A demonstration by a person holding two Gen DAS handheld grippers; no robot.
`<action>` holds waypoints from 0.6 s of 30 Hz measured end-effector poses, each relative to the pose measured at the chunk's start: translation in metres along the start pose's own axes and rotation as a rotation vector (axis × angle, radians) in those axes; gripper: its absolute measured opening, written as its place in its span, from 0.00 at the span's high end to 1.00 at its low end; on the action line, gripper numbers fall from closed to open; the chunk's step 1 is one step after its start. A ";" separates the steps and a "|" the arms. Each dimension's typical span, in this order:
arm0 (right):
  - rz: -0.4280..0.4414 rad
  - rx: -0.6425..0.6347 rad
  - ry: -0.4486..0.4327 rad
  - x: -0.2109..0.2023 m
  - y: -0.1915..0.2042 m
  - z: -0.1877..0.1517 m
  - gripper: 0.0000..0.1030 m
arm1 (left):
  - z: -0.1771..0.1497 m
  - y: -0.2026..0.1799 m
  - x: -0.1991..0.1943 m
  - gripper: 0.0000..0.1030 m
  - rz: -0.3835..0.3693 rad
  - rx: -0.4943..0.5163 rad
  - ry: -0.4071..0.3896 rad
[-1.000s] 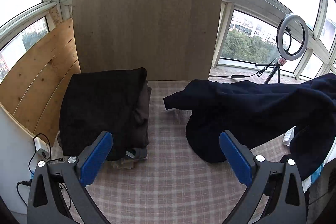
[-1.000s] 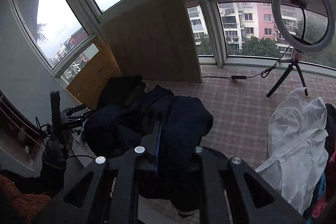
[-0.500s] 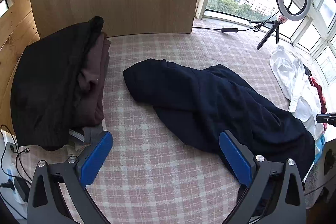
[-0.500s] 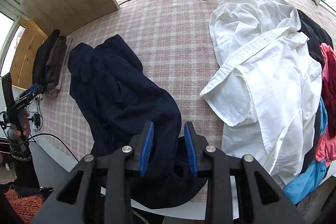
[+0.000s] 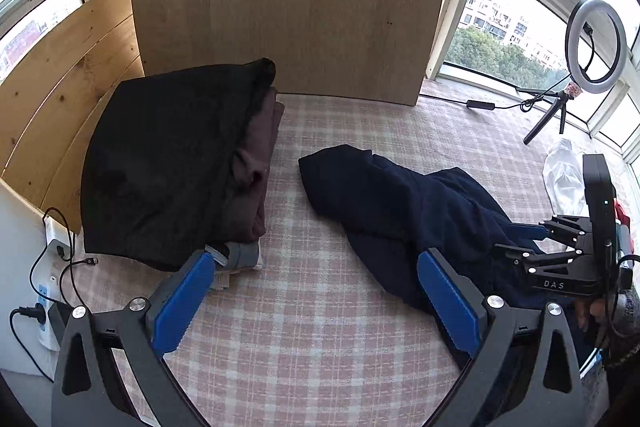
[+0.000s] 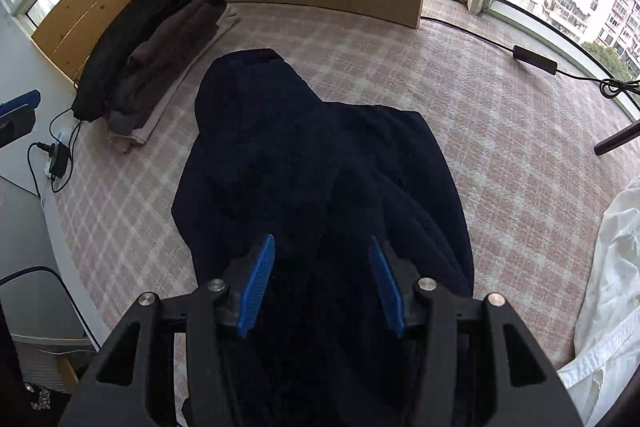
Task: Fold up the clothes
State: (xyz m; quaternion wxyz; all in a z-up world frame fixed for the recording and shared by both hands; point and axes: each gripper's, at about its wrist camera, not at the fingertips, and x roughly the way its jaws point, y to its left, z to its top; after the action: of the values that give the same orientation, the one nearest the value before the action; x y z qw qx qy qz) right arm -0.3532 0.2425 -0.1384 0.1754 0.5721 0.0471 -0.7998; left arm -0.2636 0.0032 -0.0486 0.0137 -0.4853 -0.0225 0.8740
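Right wrist view: right gripper [image 6: 322,277] jaws opening over rumpled navy fleece garment [image 6: 320,155] on pink plaid cloth [image 6: 460,99]; left gripper [image 5: 316,301] gapes wide, empty.

A: The left wrist view looks steeply down from the near edge of the pink checked cloth surface [image 5: 320,307].

B: The right looks closer, over the crumpled navy garment [image 6: 320,155]; both share it.

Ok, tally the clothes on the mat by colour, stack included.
Navy: 1, the hoodie
Black: 1, stack top
Brown: 1, second in stack
Grey: 1, under the brown
Beige: 1, stack bottom
White: 1, the shirt
Total: 6
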 end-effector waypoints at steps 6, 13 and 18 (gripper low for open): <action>0.320 -0.007 -0.060 -0.003 0.032 0.001 0.96 | -0.015 0.032 -0.008 0.01 0.061 -0.057 0.005; 0.576 -0.223 0.134 -0.037 0.124 -0.073 0.93 | -0.023 0.045 0.010 0.01 0.041 -0.096 0.047; 0.460 -0.051 0.021 -0.072 0.041 -0.067 0.41 | -0.040 0.010 0.035 0.01 -0.025 -0.018 0.112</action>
State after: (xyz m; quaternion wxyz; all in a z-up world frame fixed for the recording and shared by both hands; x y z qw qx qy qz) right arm -0.2593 0.2393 -0.0892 0.3671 0.5713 -0.0626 -0.7314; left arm -0.2485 -0.0043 -0.1001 0.0214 -0.5332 -0.0356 0.8450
